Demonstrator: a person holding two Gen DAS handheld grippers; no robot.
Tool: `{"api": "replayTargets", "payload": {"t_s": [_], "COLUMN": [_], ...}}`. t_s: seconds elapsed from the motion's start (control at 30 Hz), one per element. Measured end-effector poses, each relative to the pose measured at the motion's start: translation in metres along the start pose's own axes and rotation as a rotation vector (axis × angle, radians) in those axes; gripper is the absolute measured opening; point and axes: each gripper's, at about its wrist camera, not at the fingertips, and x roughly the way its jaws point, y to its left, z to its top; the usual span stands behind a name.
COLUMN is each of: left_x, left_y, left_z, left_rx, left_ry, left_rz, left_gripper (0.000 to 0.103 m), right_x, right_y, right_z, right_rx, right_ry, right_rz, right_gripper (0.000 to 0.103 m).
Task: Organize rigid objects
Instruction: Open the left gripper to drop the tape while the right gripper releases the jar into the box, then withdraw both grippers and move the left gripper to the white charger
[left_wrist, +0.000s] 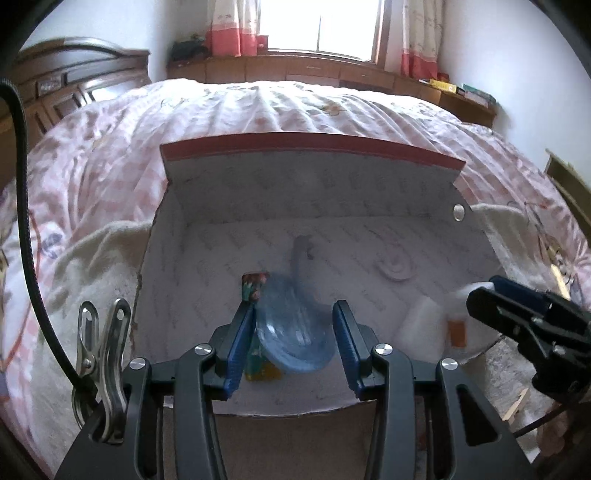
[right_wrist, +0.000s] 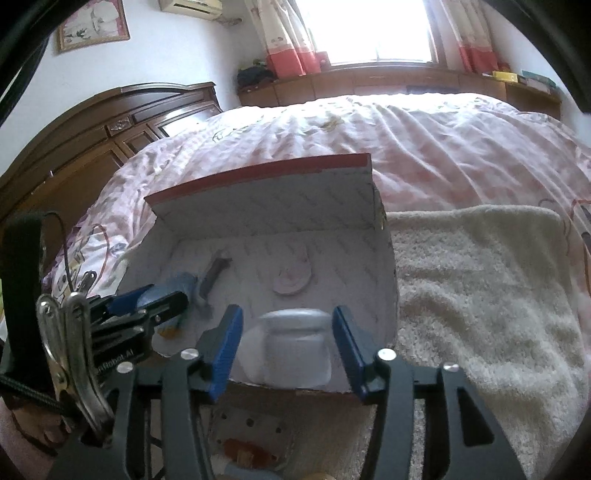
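Left tongs (left_wrist: 293, 332) part-spread inside the box (left_wrist: 173, 258); left pad against a blue plastic lid-like piece (left_wrist: 291, 332), right pad clear of it, so whether it is pinched I cannot tell. Right tongs (right_wrist: 288, 343) spread around a white jar (right_wrist: 295, 347) at the box's near right corner, gaps either side, no hold. Box sits on a white towel (right_wrist: 480, 295) over the bed (right_wrist: 443, 147); flap upright behind. Free floor remains mid-box, near a pale round disc (right_wrist: 291, 280).
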Motion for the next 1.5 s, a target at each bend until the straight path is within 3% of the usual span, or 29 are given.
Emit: {"api": "replayTargets", "payload": {"t_s": [0.3, 0.43, 0.9, 1.07, 1.5], "left_x": [0.007, 0.001, -0.025, -0.041, -0.050], "left_y": [0.000, -0.001, -0.005, -0.011, -0.026], "left_z": [-0.002, -0.006, -0.023, -0.030, -0.055], "left_rx": [-0.017, -0.006, -0.037, -0.019, -0.001], "left_ry": [0.050, 0.028, 0.038, 0.013, 0.045], "left_rz": [0.003, 0.031, -0.012, -0.018, -0.070], "left_gripper": [0.045, 0.055, 0.055, 0.055, 0.055], "right_x": [-0.004, -0.013, -0.049, -0.056, -0.060], "right_y": [-0.001, 0.001, 0.010, 0.005, -0.004], "right_z": [-0.002, -0.003, -0.030, -0.045, -0.080], "right_rx": [0.004, -0.010, -0.036, -0.012, 0.035], "right_ry": [-0.012, -0.040, -0.074, -0.057, -0.004], "right_rz": [0.007, 0.018, 0.014, 0.015, 0.014], "right_gripper": [0.060, 0.060, 0.060, 0.060, 0.060]}}
